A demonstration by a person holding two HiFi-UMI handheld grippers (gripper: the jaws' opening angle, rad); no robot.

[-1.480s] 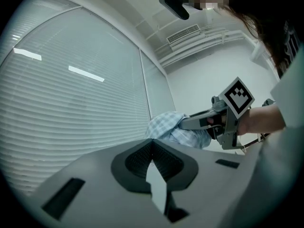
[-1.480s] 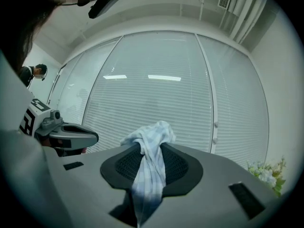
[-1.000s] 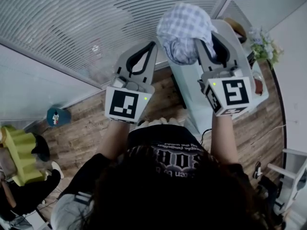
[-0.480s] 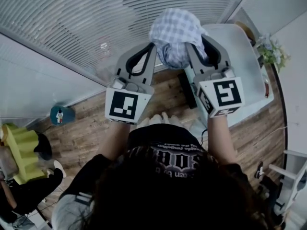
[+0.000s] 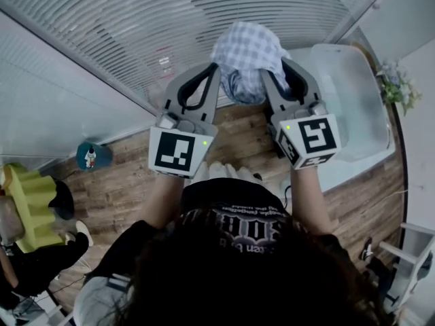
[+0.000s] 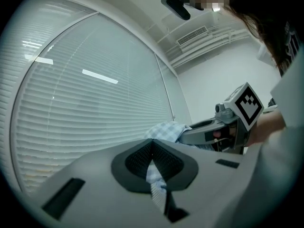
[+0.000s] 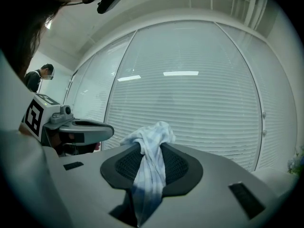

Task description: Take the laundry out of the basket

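A blue-and-white checked cloth (image 5: pixel 248 49) is bunched up in the air in front of the window blinds. Both grippers are raised side by side and hold it. My left gripper (image 5: pixel 216 70) is shut on a thin fold of the cloth (image 6: pixel 155 175), pinched between its dark pads. My right gripper (image 5: pixel 270 73) is shut on a thicker twisted bunch of the cloth (image 7: pixel 151 141), which sticks up past its pads and hangs down behind them. From the left gripper view the right gripper (image 6: pixel 202 131) shows beside the cloth. The left gripper (image 7: pixel 97 127) shows in the right gripper view.
A clear plastic bin (image 5: pixel 350 97) stands at the right, below the right gripper. The window blinds (image 5: pixel 136 32) fill the far side. On the wooden floor lie a teal object (image 5: pixel 90 156) and a yellow-green thing (image 5: pixel 30 209). A plant (image 5: pixel 397 87) is at far right. A person (image 7: pixel 40 77) stands in the background.
Both grippers keep their hold on the cloth. The right gripper has shifted a little left and up in the view, and the clear bin has come into view at the right.
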